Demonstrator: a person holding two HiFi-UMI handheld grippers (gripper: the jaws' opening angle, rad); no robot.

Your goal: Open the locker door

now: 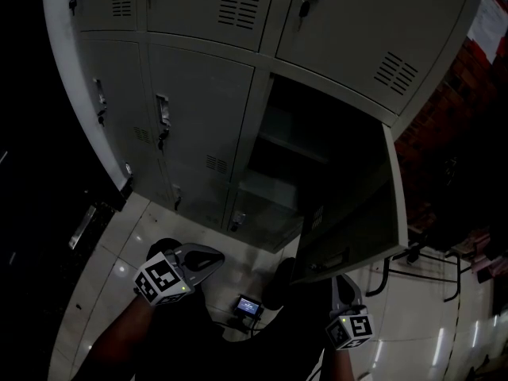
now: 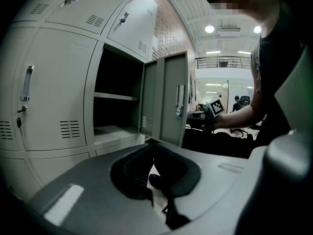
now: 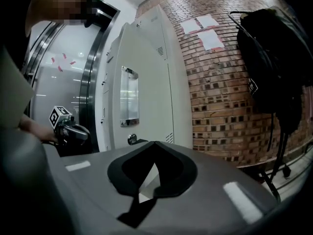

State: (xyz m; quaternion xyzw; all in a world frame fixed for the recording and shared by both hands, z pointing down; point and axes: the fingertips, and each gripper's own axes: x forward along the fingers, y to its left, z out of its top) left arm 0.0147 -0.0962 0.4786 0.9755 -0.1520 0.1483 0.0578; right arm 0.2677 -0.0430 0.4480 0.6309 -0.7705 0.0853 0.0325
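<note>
The grey locker bank has one compartment standing open, with a shelf inside. Its door is swung out toward me. My right gripper is just below that door's lower edge. In the right gripper view it is shut with nothing between the tips, and faces the door's outer side with its handle plate and round lock. My left gripper hangs low at the left, clear of the lockers. Its tips meet, empty, and point at the open compartment and door.
A black backpack hangs on a stand by the brick wall to the right. A small device with a lit screen lies on the tiled floor between my feet. Closed locker doors with handles flank the open one.
</note>
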